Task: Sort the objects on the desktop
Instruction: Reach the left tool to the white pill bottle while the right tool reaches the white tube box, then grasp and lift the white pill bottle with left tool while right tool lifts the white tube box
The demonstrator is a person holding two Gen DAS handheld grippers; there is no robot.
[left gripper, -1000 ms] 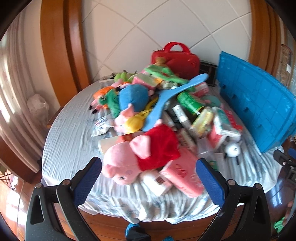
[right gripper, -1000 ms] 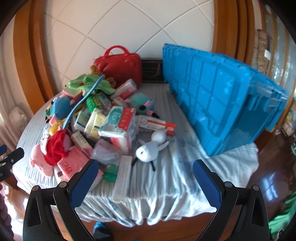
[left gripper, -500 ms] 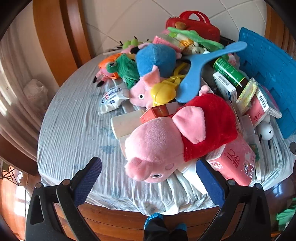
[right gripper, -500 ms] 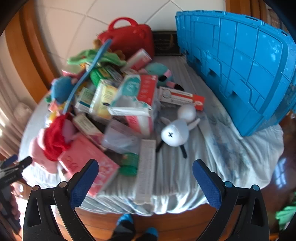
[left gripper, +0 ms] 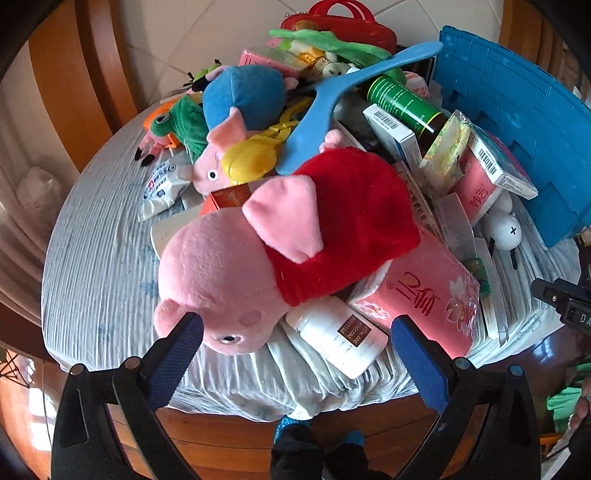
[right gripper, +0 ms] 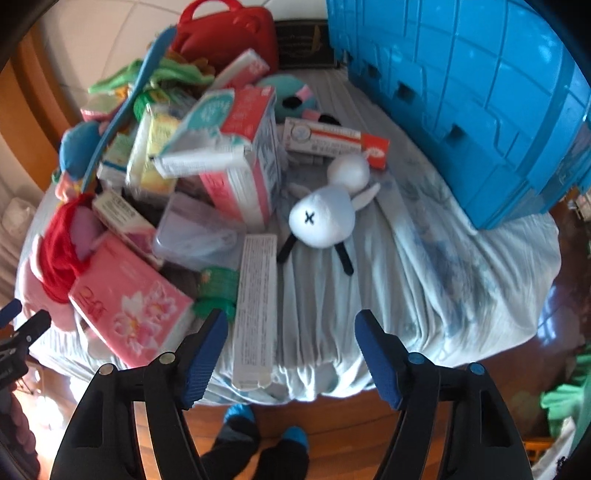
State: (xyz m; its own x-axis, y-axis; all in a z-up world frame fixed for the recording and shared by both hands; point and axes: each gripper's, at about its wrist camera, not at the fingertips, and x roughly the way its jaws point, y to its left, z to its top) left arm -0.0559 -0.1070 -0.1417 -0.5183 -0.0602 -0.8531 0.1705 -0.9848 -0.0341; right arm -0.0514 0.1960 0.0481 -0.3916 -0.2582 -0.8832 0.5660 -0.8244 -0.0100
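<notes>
A heap of toys, boxes and packets covers a round table with a pale striped cloth (left gripper: 92, 266). In the left wrist view my left gripper (left gripper: 295, 325) stands open over the near edge. A pink pig plush in a red dress (left gripper: 266, 251) and a white bottle (left gripper: 340, 336) lie between its pads, untouched. In the right wrist view my right gripper (right gripper: 290, 321) has its jaws closing. A long white box (right gripper: 256, 306) lies between its blue pads, apart from both. A white plush with a cross eye (right gripper: 325, 218) rests just beyond.
A big blue crate (right gripper: 480, 110) lies on its side at the table's right. A red case (left gripper: 343, 22) stands at the back by the tiled wall. A pink tissue pack (left gripper: 421, 295) sits near the front edge. Below are the wooden rim (left gripper: 229, 435), the floor and a person's feet.
Both grippers have come down and tilted toward the table, so the heap looks much larger. The right gripper's jaws have narrowed; the left gripper's stay wide.
</notes>
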